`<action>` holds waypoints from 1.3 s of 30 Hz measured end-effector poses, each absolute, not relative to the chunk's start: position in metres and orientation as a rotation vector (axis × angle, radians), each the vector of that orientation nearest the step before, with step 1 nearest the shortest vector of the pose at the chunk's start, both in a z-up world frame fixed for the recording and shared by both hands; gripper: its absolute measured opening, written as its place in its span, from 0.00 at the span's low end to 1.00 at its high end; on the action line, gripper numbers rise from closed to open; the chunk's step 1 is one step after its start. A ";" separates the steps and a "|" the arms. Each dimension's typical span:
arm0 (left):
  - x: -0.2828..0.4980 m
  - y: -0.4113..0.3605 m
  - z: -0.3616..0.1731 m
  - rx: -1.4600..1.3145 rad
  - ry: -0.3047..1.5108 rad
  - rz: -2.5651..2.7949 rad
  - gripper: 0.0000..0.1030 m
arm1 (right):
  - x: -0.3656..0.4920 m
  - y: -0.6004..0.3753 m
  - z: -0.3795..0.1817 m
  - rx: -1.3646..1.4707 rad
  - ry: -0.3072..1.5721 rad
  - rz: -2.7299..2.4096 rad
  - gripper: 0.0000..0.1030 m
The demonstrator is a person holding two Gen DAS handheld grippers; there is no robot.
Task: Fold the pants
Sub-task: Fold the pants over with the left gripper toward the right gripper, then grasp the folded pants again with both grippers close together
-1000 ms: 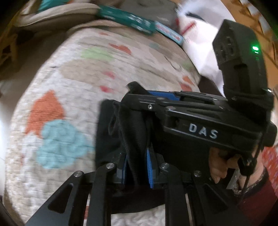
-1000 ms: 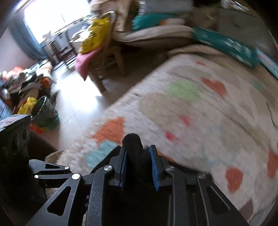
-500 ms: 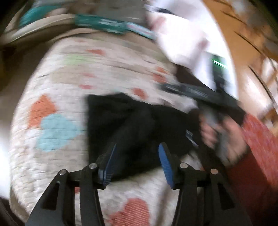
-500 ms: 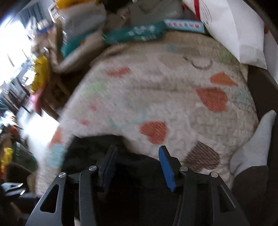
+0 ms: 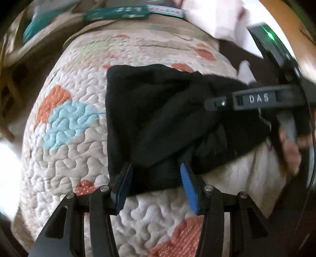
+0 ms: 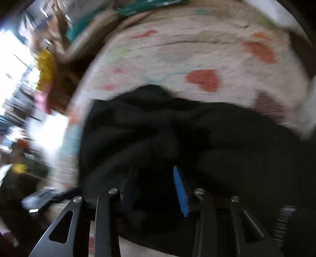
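Note:
The black pants (image 5: 158, 118) lie in a rumpled folded heap on a quilted cream bedspread (image 5: 69, 158) with coloured hearts. My left gripper (image 5: 155, 168) is open, its blue pads either side of the heap's near edge, holding nothing. My right gripper (image 6: 154, 172) is open over the pants (image 6: 177, 134), which fill the lower half of the blurred right wrist view. The right gripper's black body (image 5: 256, 98), marked DAS, shows at the right of the left wrist view over the heap's right end.
A white pillow (image 5: 217, 17) and a green and pink packet (image 5: 118, 14) lie at the bed's far end. The bed's left edge drops to a bright floor with a cluttered chair (image 6: 45, 65). A white sock (image 5: 244, 71) lies by the pants.
Both grippers were shut on black cloth a second ago and have opened. The pants dropped onto the bedspread, and both grippers pulled back toward the near edge.

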State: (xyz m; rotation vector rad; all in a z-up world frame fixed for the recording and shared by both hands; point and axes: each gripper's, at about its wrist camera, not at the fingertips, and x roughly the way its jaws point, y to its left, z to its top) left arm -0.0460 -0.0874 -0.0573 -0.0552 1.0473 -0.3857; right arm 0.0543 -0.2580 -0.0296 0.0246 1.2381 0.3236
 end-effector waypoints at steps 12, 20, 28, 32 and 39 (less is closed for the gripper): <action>-0.016 -0.027 -0.040 -0.397 1.046 -0.343 0.50 | 0.088 -0.186 0.031 -0.122 1.090 0.493 0.63; 0.002 -0.035 -0.071 -0.452 1.079 -0.360 0.52 | 0.136 -0.098 -0.029 -0.249 1.250 0.513 0.63; 0.008 -0.027 -0.071 -0.452 1.086 -0.370 0.07 | 0.134 -0.088 -0.042 -0.299 1.292 0.514 0.12; 0.016 -0.013 -0.060 -0.474 1.048 -0.348 0.07 | 0.137 -0.088 -0.025 -0.278 1.248 0.500 0.11; 0.030 0.029 -0.049 -0.514 0.993 -0.232 0.07 | 0.163 -0.051 0.003 -0.245 1.194 0.524 0.11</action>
